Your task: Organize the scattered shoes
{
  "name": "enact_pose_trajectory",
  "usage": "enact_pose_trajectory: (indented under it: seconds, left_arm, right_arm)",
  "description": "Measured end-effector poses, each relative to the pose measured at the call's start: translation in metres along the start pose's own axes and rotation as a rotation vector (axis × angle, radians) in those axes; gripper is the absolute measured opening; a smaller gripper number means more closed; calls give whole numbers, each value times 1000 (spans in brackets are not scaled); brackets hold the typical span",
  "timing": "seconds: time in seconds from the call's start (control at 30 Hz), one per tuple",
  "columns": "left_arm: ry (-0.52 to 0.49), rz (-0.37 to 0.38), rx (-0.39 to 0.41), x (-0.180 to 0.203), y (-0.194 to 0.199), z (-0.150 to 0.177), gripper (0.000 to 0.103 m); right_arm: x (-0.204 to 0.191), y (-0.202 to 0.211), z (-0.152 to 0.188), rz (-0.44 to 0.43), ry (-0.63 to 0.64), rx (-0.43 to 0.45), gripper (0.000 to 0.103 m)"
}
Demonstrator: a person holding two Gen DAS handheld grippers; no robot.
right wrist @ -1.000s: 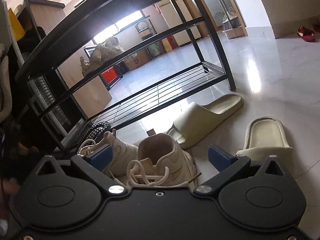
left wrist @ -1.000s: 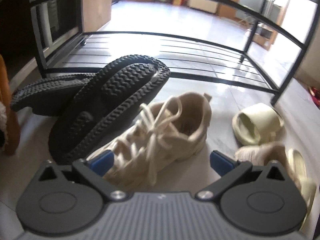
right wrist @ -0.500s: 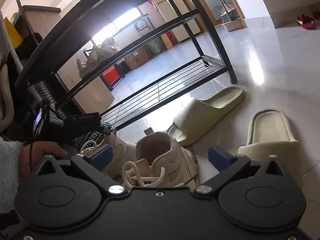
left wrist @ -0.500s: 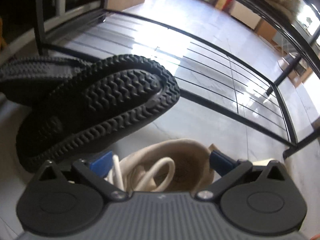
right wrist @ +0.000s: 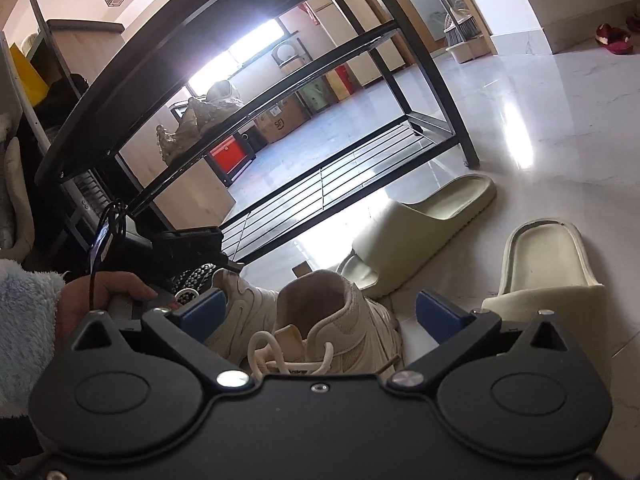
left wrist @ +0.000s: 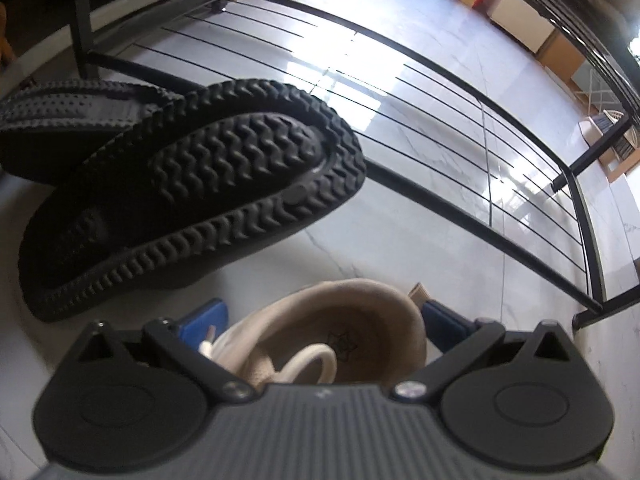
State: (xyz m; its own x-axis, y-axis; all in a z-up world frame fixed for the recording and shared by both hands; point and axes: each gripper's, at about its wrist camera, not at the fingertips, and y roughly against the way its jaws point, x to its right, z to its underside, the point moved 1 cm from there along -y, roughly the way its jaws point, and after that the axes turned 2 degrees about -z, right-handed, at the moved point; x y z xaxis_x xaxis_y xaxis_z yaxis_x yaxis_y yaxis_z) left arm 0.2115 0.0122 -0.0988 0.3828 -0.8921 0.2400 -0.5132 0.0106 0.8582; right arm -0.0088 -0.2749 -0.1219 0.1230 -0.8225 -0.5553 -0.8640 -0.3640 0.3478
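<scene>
In the left wrist view, the heel opening of a cream lace-up sneaker [left wrist: 332, 332] lies between the blue pads [left wrist: 204, 320] of my left gripper [left wrist: 320, 316], which is open and straddles the shoe. In the right wrist view, the other cream sneaker [right wrist: 324, 320] lies heel-up between the fingers of my open right gripper [right wrist: 320, 308]. The first sneaker [right wrist: 248, 300] is just left of it, under the left gripper [right wrist: 188, 240], which a hand [right wrist: 100, 296] holds. A black metal shoe rack [right wrist: 320, 184] stands behind the shoes, its bottom wire shelf [left wrist: 460, 120] bare.
Two black slippers [left wrist: 180, 192] lie soles-up, one on the other, left of the sneaker at the rack's front bar. Two pale green slides [right wrist: 424, 224] [right wrist: 548, 260] lie on the shiny tile floor to the right. A tan shoe [right wrist: 200, 120] sits on an upper shelf.
My left gripper has moved forward and down over the sneaker, so its heel now sits between the fingers. The hand holding it has come into the right wrist view. The right gripper has edged closer.
</scene>
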Motion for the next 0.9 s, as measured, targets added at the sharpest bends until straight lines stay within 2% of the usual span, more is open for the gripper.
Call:
enact_pose_trajectory:
  seconds: [0.03,0.1,0.17,0.27,0.37,0.6,0.9]
  left_arm:
    - [-25,-9,-5,2,-2,1,103]
    - [-154,-54,-32,13,-6,8,102]
    - [-237,-53,3,17,-4,18,101]
    - [-265,-32,38,16,1,31,99]
    - [-293,-18,33,15,6,38,98]
    - [-306,-14,4,8,17,52,97]
    - [-192,-83,36,-33,54,98,97]
  right_arm:
    - [0,0,0,0,2,-1,103]
    - [-1,0,0,1,4,0,103]
    - [0,0,0,1,2,1,103]
    - [1,1,-1,3,-2,5,103]
    - [1,0,-1,2,-3,6,103]
    - [-1,0,0,2,12,5,103]
    - [-3,0,1,0,20,5,103]
